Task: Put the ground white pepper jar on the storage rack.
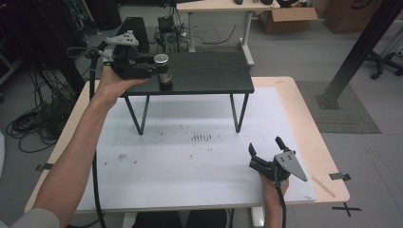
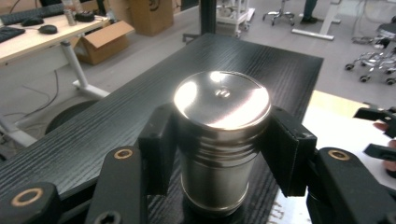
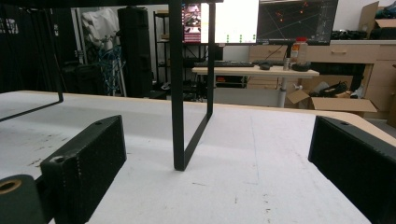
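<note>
Left tongs (image 2: 219, 154) clamp the lidded steel canister (image 2: 219, 140) by its sides, standing upright on the small black table (image 1: 209, 71); its contents are hidden. Right tongs (image 1: 265, 151) gape apart, holding nothing, above the white table (image 1: 190, 161).

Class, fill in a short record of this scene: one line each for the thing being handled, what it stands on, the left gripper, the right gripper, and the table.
Thing handled: metal canister, upright
Stands on: black shelf, near its left front edge
Left gripper: jaws shut on the canister's sides
Right gripper: jaws open, nothing between them
Table: white mat, scuffed
</note>
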